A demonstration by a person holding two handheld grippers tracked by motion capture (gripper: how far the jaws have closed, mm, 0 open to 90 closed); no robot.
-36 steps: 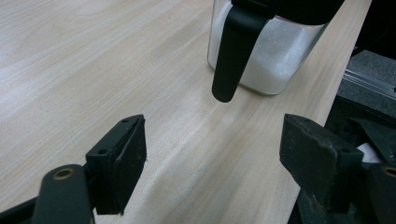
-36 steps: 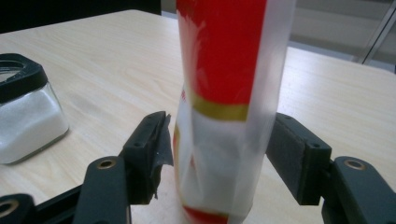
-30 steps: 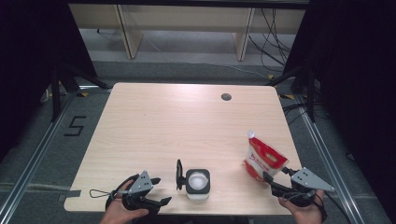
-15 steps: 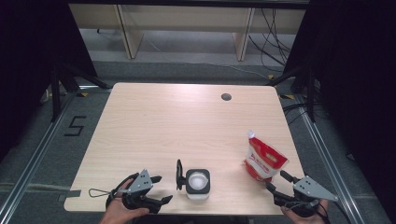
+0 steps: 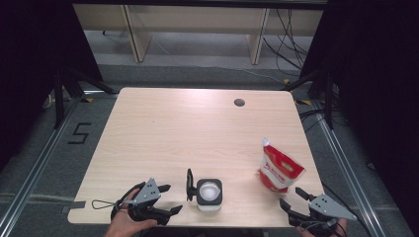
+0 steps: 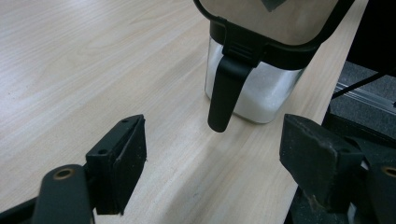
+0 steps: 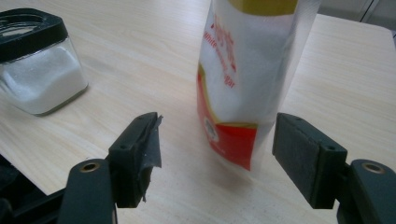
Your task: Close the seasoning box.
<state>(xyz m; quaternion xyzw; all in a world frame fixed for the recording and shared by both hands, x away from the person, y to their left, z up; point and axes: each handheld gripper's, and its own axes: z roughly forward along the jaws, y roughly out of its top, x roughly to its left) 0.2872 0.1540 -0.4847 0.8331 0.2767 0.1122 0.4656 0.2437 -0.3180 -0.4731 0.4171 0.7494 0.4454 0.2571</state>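
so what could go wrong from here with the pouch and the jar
The red and white pouch stands upright near the table's right edge, so a nudge from the open right gripper may topple it. The jar sits close to the front edge; the left gripper could push it off.

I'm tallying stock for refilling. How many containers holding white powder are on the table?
2. A glass jar with its black lid open stands at the near edge, nearer the left gripper; a red and white pouch stands to its right, before the right gripper.
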